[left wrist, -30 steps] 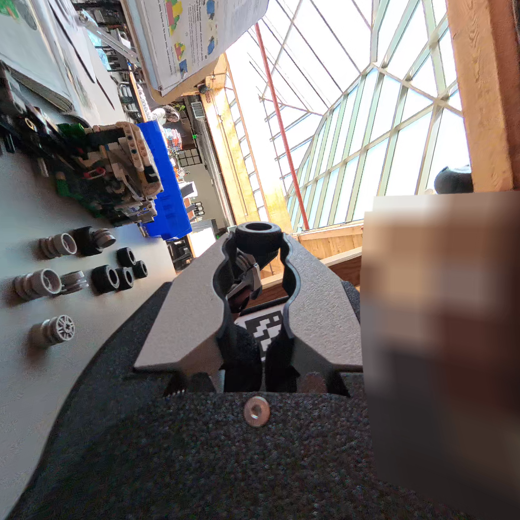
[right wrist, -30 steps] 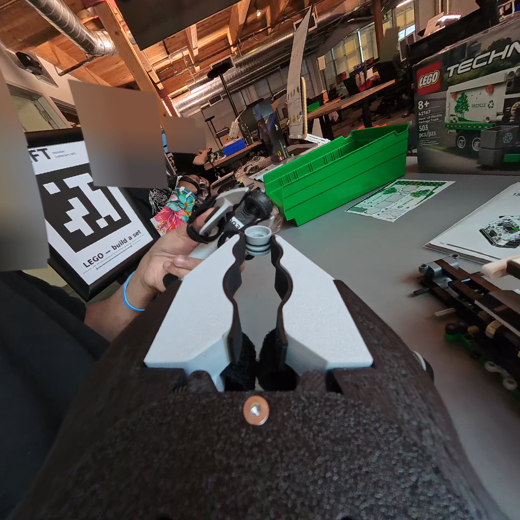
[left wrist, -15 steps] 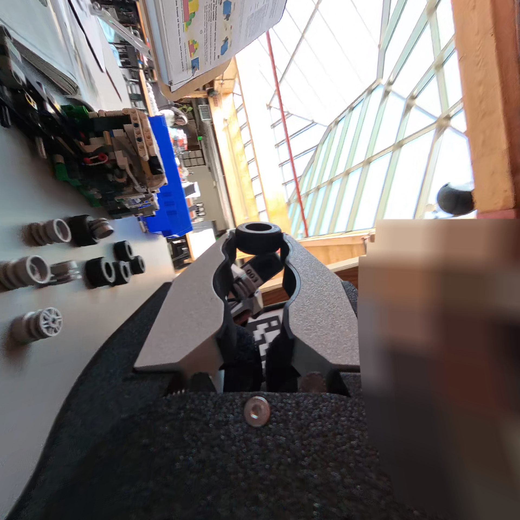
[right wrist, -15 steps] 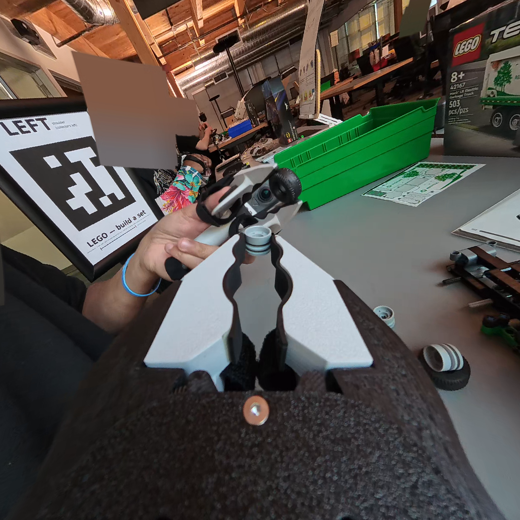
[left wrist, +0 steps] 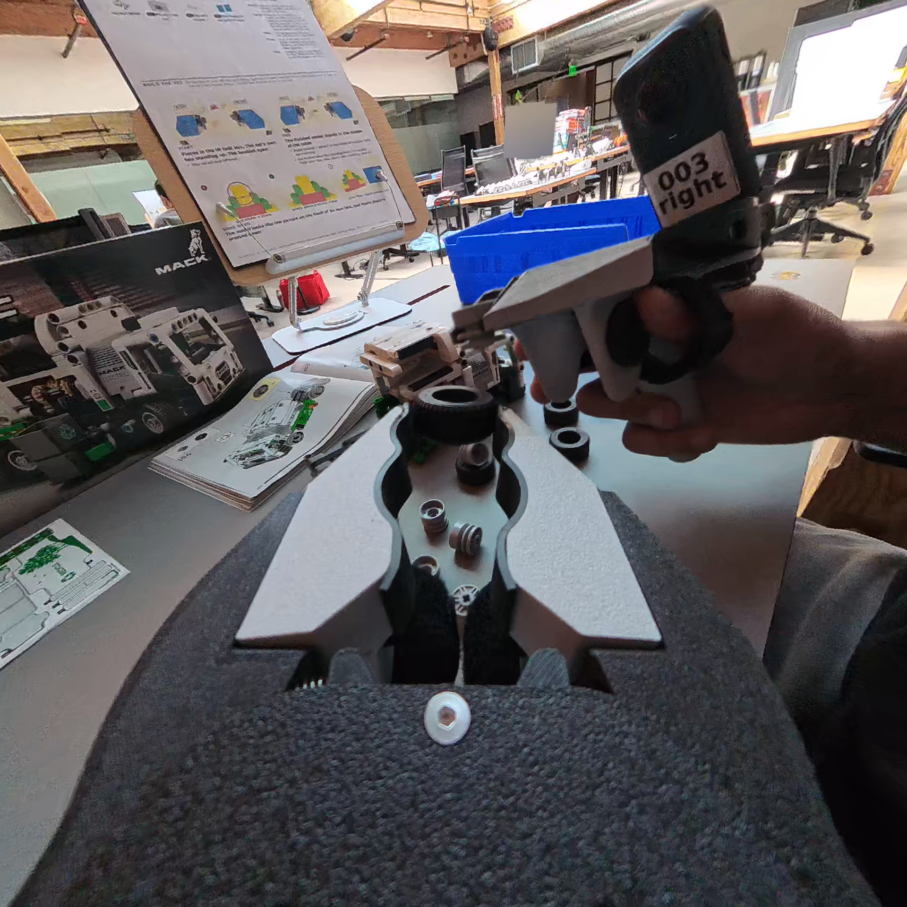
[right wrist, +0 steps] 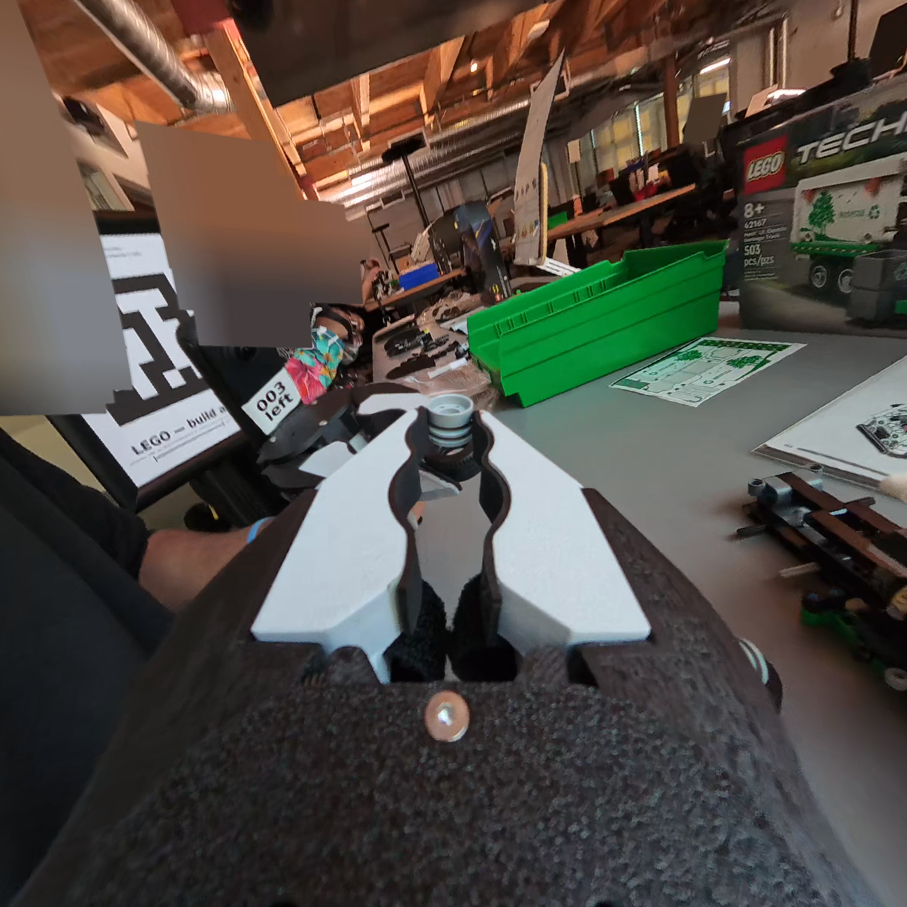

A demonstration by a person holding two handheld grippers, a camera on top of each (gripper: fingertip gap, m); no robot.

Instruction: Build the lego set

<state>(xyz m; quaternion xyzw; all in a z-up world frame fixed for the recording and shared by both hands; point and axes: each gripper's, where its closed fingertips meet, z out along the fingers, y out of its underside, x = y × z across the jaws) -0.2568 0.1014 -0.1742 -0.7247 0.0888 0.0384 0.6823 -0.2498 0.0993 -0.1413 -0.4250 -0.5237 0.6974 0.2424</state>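
Note:
My left gripper is shut on a black tyre, its hole facing up. My right gripper is shut on a grey wheel hub. In the left wrist view the right gripper is held by a hand just above and right of the tyre; the hub is hidden there. In the right wrist view the tyre sits just below and beyond the hub. The partly built truck stands behind the tyre. Its dark chassis lies at the right.
Loose tyres, a tyred wheel and grey hubs lie on the grey table. An open booklet, the set's box, a sticker sheet, a blue bin and a green bin surround them. The grippers are tip to tip, or close to it. The partly built truck is about equally far from each gripper, around 15 cm.
The left gripper has swung from pointing up at the skylight to level over the table, still holding the tyre. The right gripper with the hub has moved in close above the tyre.

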